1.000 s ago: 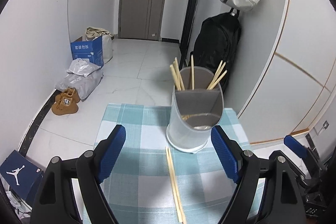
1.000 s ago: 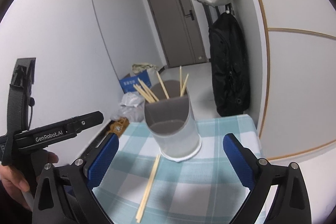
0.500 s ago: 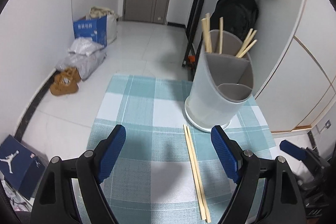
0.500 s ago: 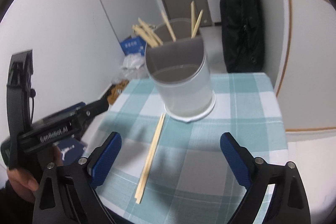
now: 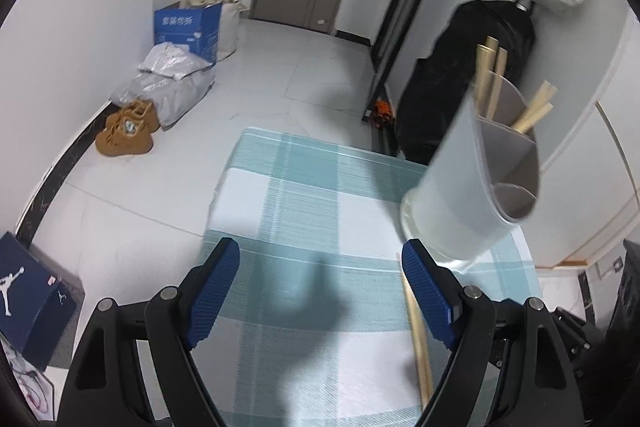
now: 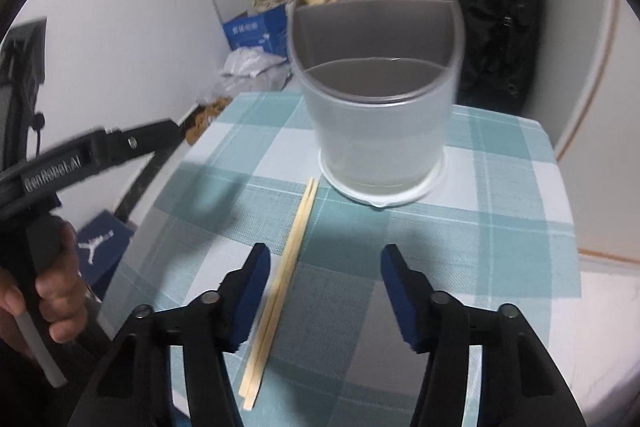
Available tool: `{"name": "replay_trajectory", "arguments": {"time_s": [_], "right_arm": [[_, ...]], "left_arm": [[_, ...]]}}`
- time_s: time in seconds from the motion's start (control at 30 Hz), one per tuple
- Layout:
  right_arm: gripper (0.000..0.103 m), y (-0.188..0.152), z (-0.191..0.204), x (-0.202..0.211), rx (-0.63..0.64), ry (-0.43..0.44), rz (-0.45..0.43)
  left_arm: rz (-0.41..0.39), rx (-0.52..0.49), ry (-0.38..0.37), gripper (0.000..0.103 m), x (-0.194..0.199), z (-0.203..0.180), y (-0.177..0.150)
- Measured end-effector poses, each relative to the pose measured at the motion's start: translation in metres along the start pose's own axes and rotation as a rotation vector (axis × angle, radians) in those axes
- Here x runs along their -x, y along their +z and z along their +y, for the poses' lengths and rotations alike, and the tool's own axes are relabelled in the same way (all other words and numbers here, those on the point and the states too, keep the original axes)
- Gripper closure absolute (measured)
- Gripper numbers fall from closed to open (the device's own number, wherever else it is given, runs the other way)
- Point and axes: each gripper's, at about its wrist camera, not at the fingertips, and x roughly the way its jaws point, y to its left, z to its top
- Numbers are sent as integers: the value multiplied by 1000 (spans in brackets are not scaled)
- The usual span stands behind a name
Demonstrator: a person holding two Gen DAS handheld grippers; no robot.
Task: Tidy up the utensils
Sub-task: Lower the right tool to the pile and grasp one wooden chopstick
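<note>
A pair of wooden chopsticks lies on the checked tablecloth, in front of a translucent utensil holder that has several chopsticks standing in its rear compartment. My right gripper hovers low over the cloth and its jaws are closing. The pair runs just inside its left finger, and neither pad touches it. My left gripper is open over bare cloth with nothing between its fingers. In that view the chopsticks sit partly behind its right finger, with the holder at the right.
The small table's edges are close on all sides. On the floor to the left are a blue carton, grey bags, brown shoes and a dark shoe box. A black backpack leans on the wall behind the holder.
Both grippers have dropped closer to the tablecloth. The right jaws have narrowed and now straddle the lying chopsticks. In the left view the holder has slid to the right.
</note>
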Motion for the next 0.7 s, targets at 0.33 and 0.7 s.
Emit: {"name": "replay_trajectory", "arguments": {"time_s": [0.33, 0.7], "right_arm": [[80, 17, 15, -49, 31, -39, 111], [85, 26, 25, -70, 70, -130, 196]], "left_arm": [[54, 163, -10, 23, -7, 29, 7], [69, 252, -27, 23, -8, 43, 16]]}}
